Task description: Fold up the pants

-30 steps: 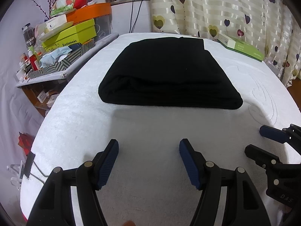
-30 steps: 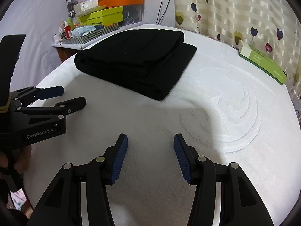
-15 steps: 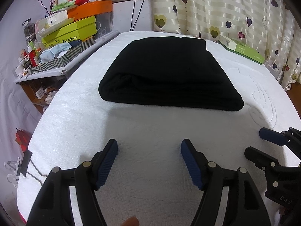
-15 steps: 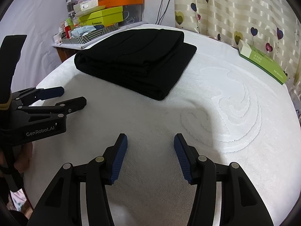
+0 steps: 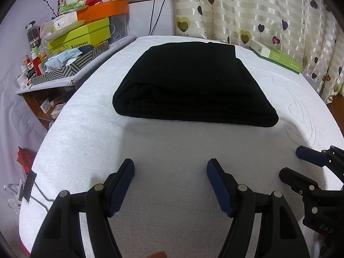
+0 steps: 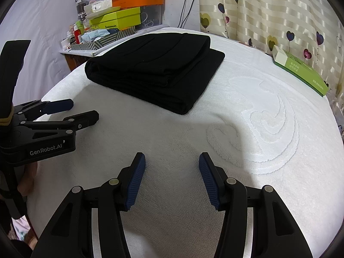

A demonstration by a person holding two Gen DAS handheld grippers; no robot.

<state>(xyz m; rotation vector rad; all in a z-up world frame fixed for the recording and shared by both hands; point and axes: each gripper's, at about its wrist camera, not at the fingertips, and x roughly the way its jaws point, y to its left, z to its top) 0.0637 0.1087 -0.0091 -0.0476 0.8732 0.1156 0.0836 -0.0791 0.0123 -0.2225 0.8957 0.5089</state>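
Pants, black and folded into a thick rectangular stack, lie flat on the white towel-covered desk, toward its far side and a little left of centre. Seen from the right wrist, the stack shows several layers, with a narrower upper fold resting on a wider lower one whose corner juts out to the right.

Both tools are near the front edge of the desk, well apart from the pants and holding nothing. The left gripper has its blue-padded fingers spread wide over bare towel. The right gripper is likewise spread open, its pads clear of the cloth. Each tool shows at the edge of the other's view: the right one at the left wrist's lower right, the left one at the right wrist's left side, with part of a hand below it.

A green flat box lies closed at the far right edge, beside the heart-patterned curtain. On the side shelf to the left, a striped tray holds pale blue packets; a yellow-green box sits closed above it, and an orange round lid carries printed packages. Small bottles stand at the shelf's end; their contents cannot be told.
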